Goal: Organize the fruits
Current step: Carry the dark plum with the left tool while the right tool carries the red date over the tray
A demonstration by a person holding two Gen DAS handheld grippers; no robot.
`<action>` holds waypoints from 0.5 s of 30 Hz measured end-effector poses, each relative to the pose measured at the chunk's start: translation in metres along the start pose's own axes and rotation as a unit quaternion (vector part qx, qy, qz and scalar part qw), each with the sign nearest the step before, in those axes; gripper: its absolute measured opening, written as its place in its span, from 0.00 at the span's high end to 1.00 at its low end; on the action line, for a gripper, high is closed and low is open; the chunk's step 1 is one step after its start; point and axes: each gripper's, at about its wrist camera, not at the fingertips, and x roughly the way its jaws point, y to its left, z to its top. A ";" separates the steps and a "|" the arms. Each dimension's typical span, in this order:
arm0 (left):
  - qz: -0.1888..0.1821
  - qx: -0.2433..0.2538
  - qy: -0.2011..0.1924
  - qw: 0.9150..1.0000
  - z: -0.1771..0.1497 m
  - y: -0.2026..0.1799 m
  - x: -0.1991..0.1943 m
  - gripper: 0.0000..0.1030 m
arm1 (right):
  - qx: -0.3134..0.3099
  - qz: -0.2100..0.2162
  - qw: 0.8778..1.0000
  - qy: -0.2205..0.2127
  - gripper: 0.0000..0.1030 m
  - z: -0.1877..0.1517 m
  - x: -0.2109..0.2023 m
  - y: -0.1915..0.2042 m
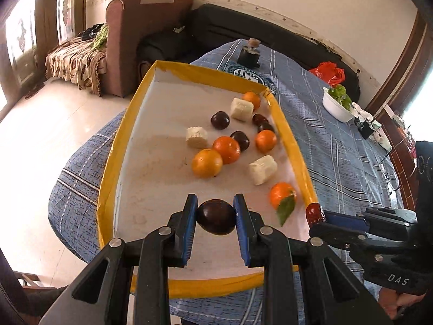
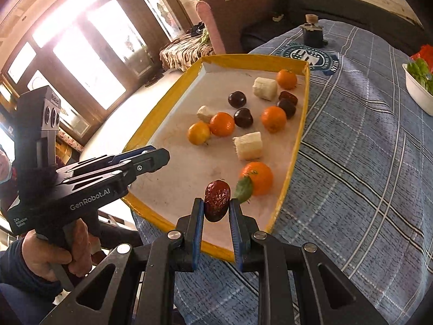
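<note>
Your left gripper [image 1: 215,218] is closed on a dark, glossy, round plum-like fruit [image 1: 215,216], pinched side to side between the blue pads over the near end of the shallow white tray with the yellow taped rim [image 1: 107,187], which sits on the counter under a blue checked cloth [image 1: 338,146]. Your right gripper [image 2: 216,207] is narrow around a wrinkled red-brown oval date [image 2: 217,200], whose long axis runs forward and up out of the jaws, held over the tray's near right corner. Whether either fruit touches the tray floor I cannot tell. What matters for the next move is where each fruit's kin lie: the other dark round fruits [image 1: 220,120] cluster straight ahead toward the tray's far right part, beyond the oranges [image 1: 207,163] and white cut chunks [image 1: 263,169]. The leafy orange [image 2: 256,177] sits just beside your right gripper, so watch it when you carry forward.
</note>
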 end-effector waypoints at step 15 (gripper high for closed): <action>-0.012 0.027 0.029 0.999 0.008 0.009 0.025 0.74 | -0.011 -0.016 1.000 0.016 0.79 0.020 0.042 0.010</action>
